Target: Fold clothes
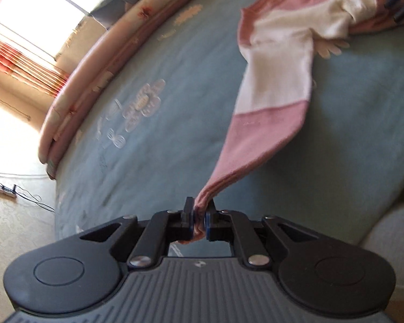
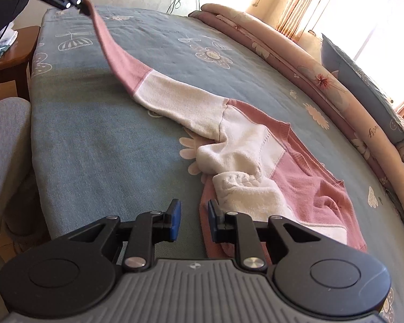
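A pink and white sweater (image 2: 296, 177) lies bunched on the blue-grey bedspread (image 2: 107, 148). One long sleeve (image 1: 272, 88) stretches taut from the body to my left gripper (image 1: 199, 210), which is shut on the pink cuff and holds it above the bed. The right wrist view shows that left gripper (image 2: 80, 0) at the top left with the sleeve (image 2: 159, 88) trailing from it. My right gripper (image 2: 192, 210) rests low at the sweater's near edge, jaws slightly apart. The pink hem lies by its right pad, not pinched. It also shows at the top right of the left wrist view (image 1: 398, 0).
A folded pink floral quilt (image 2: 282, 62) runs along the bed's far side, with a blue pillow (image 2: 363, 86) behind it. A wooden side table (image 2: 10, 62) and a grey cushioned seat (image 2: 5, 140) stand beside the bed. A power strip with cables (image 1: 5, 191) lies on the floor.
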`<state>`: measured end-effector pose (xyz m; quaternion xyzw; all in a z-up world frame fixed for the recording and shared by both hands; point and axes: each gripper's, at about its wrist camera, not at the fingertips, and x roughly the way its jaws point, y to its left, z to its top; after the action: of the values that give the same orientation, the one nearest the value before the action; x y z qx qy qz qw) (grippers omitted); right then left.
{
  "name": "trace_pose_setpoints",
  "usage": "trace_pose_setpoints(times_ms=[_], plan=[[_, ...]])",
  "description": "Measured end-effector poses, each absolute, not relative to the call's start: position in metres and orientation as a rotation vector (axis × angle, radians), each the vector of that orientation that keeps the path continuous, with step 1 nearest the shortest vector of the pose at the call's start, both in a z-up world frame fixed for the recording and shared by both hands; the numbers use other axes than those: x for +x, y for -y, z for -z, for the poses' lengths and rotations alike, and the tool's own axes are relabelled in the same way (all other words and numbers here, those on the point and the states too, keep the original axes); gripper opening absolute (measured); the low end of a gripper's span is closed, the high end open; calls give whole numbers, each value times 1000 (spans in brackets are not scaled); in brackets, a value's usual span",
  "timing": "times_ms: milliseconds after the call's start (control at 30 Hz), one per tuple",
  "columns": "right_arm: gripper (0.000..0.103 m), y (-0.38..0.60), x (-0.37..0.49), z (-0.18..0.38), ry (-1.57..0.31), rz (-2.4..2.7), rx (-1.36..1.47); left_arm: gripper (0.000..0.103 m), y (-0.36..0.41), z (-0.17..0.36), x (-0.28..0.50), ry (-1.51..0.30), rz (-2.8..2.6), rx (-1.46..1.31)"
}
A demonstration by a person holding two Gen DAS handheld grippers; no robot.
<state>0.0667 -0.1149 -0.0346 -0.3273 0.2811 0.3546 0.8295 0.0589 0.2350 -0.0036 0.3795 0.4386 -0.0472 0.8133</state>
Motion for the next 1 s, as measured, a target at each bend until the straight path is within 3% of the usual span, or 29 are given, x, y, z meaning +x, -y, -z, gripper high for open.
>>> trace_pose_setpoints(times_ms=[200, 467, 600, 1000], plan=[[25, 108, 67, 34, -592, -766, -703, 15, -259, 27, 49, -1013, 61, 734], [25, 100, 70, 35, -608, -789, -667, 15, -262, -7, 85, -872, 65, 531], [25, 99, 75, 30, -601, -779, -634, 43, -243, 2, 135, -828, 144, 416], [29, 123, 97, 32, -623, -686, -495, 38, -215, 69, 239, -784, 247, 54]])
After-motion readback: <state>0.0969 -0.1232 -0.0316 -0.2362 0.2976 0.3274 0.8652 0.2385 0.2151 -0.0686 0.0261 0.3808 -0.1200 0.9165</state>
